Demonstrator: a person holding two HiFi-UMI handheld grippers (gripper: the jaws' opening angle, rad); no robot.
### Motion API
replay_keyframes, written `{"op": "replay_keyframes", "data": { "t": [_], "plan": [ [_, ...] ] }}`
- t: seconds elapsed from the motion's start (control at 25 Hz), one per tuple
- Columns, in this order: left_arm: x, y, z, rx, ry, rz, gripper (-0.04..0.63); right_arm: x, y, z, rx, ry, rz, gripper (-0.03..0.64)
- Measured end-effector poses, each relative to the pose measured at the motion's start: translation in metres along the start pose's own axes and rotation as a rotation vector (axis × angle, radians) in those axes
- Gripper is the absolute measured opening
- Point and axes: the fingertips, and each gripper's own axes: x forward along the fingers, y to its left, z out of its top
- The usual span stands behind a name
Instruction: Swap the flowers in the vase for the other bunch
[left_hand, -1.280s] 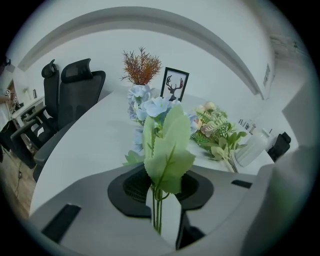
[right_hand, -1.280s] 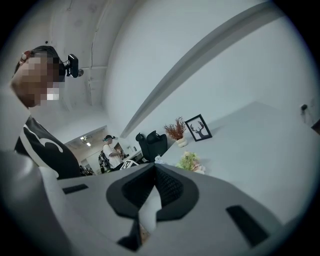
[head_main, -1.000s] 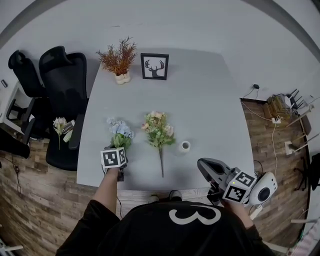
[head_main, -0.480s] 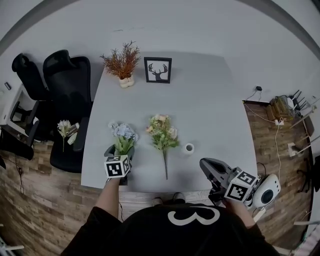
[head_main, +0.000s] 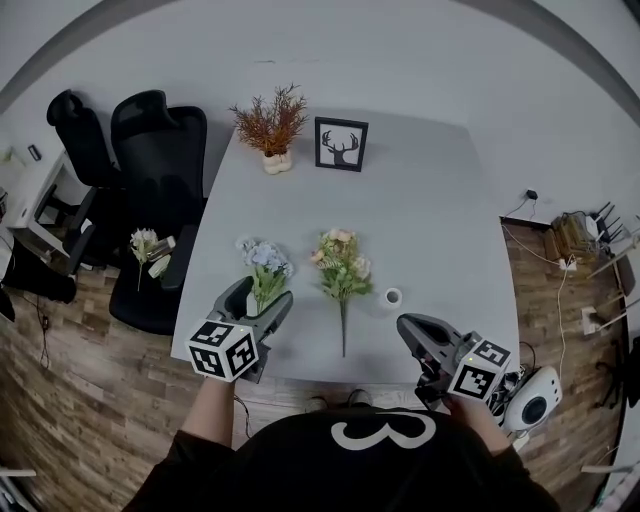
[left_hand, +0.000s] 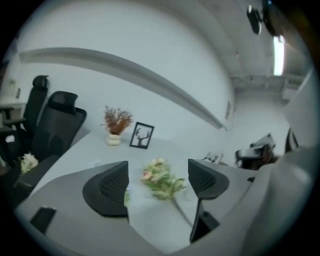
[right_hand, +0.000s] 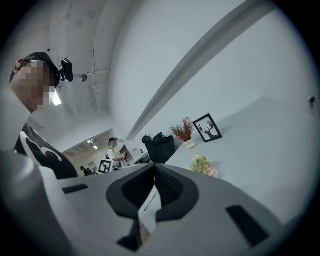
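A blue bunch (head_main: 263, 263) lies on the grey table (head_main: 430, 220), left of a pink and green bunch (head_main: 341, 270) that lies flat with its stem toward me. A small white vase (head_main: 393, 297) stands empty to the right of that stem. My left gripper (head_main: 262, 298) hovers above the blue bunch's stem end, its jaws opening and nothing pressed between them. In the left gripper view the gripper (left_hand: 157, 182) looks over the pink bunch (left_hand: 161, 179) far ahead. My right gripper (head_main: 410, 330) stays shut and empty by the table's near edge; the right gripper view shows it (right_hand: 154, 167) with the pink bunch (right_hand: 204, 165) beyond.
A dried reddish plant in a white pot (head_main: 272, 125) and a framed deer picture (head_main: 341, 145) stand at the table's far side. Two black office chairs (head_main: 150, 170) sit to the left, one carrying a pale flower bunch (head_main: 147, 245). Cables lie on the floor at right.
My left gripper opened, let go of the blue bunch's stem and rose off the table. The blue bunch stays lying there. The right gripper barely moved.
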Motion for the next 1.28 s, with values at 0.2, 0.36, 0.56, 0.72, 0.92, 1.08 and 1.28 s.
{"op": "replay_keyframes", "data": {
  "t": [0.2, 0.36, 0.56, 0.72, 0.92, 1.08, 1.28],
  "plan": [
    [-0.035, -0.083, 0.041, 0.029, -0.075, -0.238, 0.13, 0.008, 0.01, 0.005, -0.012, -0.009, 0.035, 0.008],
    [-0.049, -0.132, 0.045, 0.034, -0.079, -0.38, 0.013, 0.011, 0.021, 0.006, -0.016, -0.009, 0.071, 0.008],
    [-0.045, -0.152, 0.03, -0.037, -0.032, -0.441, 0.011, 0.013, 0.025, 0.002, -0.019, -0.002, 0.106, 0.008],
    [-0.042, -0.149, 0.02, -0.06, -0.013, -0.42, 0.011, 0.015, 0.028, -0.002, -0.011, 0.004, 0.121, 0.008],
    [-0.041, -0.142, 0.014, -0.046, 0.001, -0.384, 0.009, 0.015, 0.028, -0.004, -0.008, 0.007, 0.129, 0.008],
    [-0.04, -0.14, 0.011, -0.058, 0.003, -0.373, 0.011, 0.015, 0.028, -0.005, -0.008, 0.006, 0.129, 0.008],
    [-0.036, -0.139, 0.01, -0.069, 0.009, -0.369, 0.011, 0.017, 0.026, -0.005, -0.003, 0.011, 0.127, 0.009]
  ]
}}
